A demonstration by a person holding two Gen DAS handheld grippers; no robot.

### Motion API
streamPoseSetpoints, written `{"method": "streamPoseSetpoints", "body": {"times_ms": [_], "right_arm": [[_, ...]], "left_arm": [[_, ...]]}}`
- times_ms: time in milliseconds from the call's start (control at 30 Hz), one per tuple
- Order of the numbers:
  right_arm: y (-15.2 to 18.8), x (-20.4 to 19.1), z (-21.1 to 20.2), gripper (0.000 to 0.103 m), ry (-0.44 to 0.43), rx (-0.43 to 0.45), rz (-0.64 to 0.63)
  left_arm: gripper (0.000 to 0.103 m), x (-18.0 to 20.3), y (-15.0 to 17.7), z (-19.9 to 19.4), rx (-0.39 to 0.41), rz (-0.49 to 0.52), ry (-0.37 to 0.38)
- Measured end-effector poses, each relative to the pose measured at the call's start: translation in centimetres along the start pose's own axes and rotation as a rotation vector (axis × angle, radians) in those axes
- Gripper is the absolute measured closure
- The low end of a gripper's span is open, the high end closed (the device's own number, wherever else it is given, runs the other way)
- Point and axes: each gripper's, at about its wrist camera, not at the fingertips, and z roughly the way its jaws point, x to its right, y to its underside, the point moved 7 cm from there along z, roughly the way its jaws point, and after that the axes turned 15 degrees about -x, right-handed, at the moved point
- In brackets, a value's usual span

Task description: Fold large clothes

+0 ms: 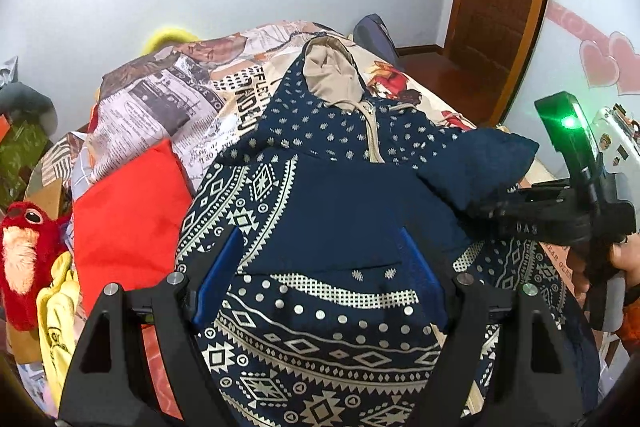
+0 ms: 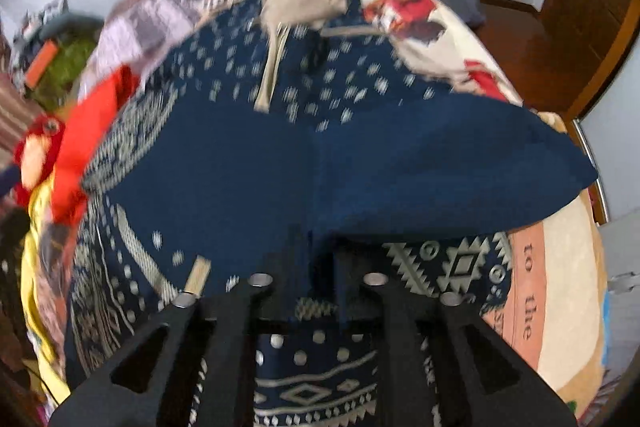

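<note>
A navy hooded sweatshirt (image 1: 320,211) with cream geometric patterning is laid face up on a bed covered by a newspaper-print quilt (image 1: 168,99), its beige-lined hood (image 1: 332,75) farthest from the cameras. One plain navy sleeve (image 1: 476,167) is seen draped across the chest, so the sleeve-folding step is judged to be in hand. The left tongs (image 1: 320,271) are held wide open above the hem, gripping nothing. The right tongs (image 2: 316,259) are only slightly parted over the sleeve fabric; whether cloth is pinched cannot be told. Next, the sleeve should be flattened and the body folded.
</note>
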Motion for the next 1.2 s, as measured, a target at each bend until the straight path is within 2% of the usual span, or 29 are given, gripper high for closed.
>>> {"method": "streamPoseSetpoints", "body": {"times_ms": [33,100,233,333,400,500,600,767,933,1200], "right_arm": [[0.5,0.0,-0.1,0.072,-0.001,-0.014,-0.009],[1.2,-0.2,-0.5,0.066,0.002,-0.025,-0.022],[2.0,0.1,-2.7,0.063,0.025,0.008,-0.04],[2.2,1.0,-4.9,0.059,0.023,0.069,-0.024],[2.3,2.5,-6.7,0.054,0.021,0.129,0.012],[1.9,5.2,-8.6,0.053,0.015,0.195,0.074],[1.6,8.1,-9.3,0.053,-0.018,0.212,0.165],[1.6,12.8,-7.8,0.053,-0.1,0.201,0.309],[1.4,16.7,-4.6,0.053,-0.191,0.162,0.44],[0.3,18.3,0.4,0.053,-0.283,0.109,0.522]], "left_arm": [[0.024,0.0,0.1,0.0,-0.001,-0.002,0.001],[0.024,-0.2,0.2,0.0,-0.005,-0.007,0.003],[0.024,-0.1,0.4,-0.1,-0.009,-0.016,0.012],[0.024,0.1,0.2,-0.2,-0.007,-0.012,0.01],[0.024,0.4,0.1,-0.2,-0.004,-0.004,0.006],[0.024,0.7,-0.3,0.0,-0.004,0.002,0.006],[0.024,1.1,-0.8,0.5,-0.01,0.004,0.009],[0.024,1.5,-1.6,2.2,-0.034,0.006,0.016],[0.024,1.8,-1.9,4.4,-0.07,0.003,0.028],[0.024,1.8,-1.7,7.9,-0.127,0.002,0.027]]}}
